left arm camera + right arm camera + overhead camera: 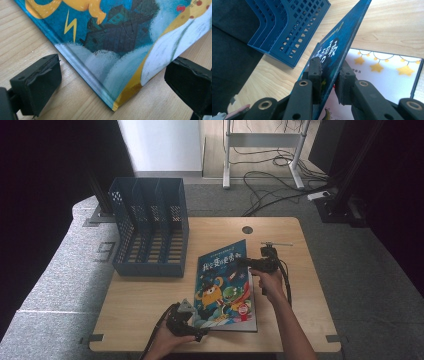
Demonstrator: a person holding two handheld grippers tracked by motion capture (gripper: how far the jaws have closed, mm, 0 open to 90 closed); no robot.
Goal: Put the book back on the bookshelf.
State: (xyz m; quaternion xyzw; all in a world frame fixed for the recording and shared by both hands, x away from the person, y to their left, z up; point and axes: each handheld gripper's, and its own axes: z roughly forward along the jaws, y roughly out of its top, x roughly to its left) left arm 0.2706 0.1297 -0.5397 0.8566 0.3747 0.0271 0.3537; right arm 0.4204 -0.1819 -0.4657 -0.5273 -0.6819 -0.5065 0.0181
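Now book cover (pixel 337 47) between right gripper (pixel 329 75) pads

Glossy printed-card book cover (pixel 225 285) on a matt, light wood-grain desk (pixel 140 305). Perforated blue plastic file rack (pixel 150 225); matt black gripper pads (pixel 37 82).

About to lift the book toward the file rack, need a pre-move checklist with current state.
1. Right tool shut on the top book: ok.
2. That book raised off the one under it: ok.
3. Left tool open, astride the book corner, not pressing: ok.
4. Rack slots empty: ok.
5. Table between book and rack free: ok.
6. Grip firmness: cannot tell.
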